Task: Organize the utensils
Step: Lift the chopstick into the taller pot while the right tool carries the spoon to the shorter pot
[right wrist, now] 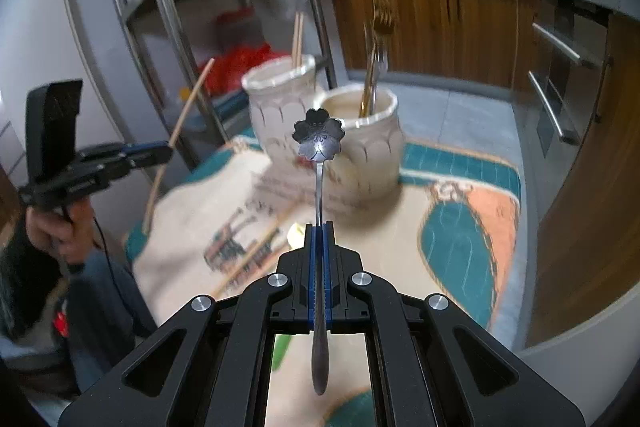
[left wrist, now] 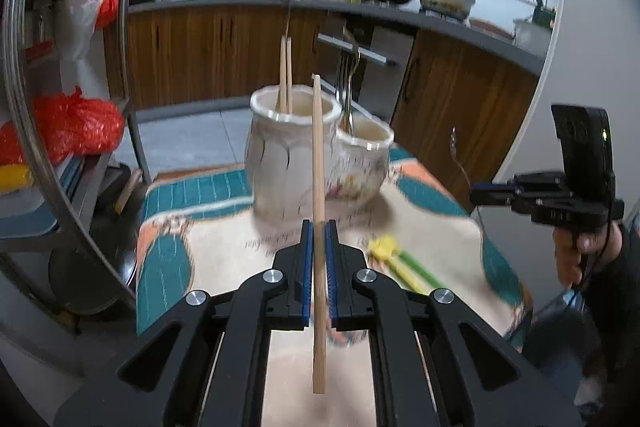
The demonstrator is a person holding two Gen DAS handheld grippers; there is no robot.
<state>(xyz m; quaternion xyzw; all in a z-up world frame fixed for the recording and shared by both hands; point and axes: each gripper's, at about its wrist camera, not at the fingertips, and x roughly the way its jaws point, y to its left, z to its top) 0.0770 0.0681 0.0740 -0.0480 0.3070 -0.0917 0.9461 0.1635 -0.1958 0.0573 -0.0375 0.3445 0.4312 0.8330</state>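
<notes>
Nearest to us, our left gripper (left wrist: 319,227) is clenched on a wooden chopstick (left wrist: 318,163) held upright, and our right gripper (right wrist: 319,227) is clamped on the handle of a flower-headed spoon (right wrist: 319,141), its head up. Below them on the patterned tablecloth (left wrist: 224,251) lie yellow-green utensils (left wrist: 400,263) and, in the right wrist view, loose chopsticks (right wrist: 256,251). Farther off stand two cream jars touching each other: the taller jar (left wrist: 288,155) on the left holds two chopsticks (left wrist: 285,75), the shorter jar (right wrist: 364,147) on the right holds forks (right wrist: 374,67), with the wooden kitchen cabinets (left wrist: 224,55) beyond.
</notes>
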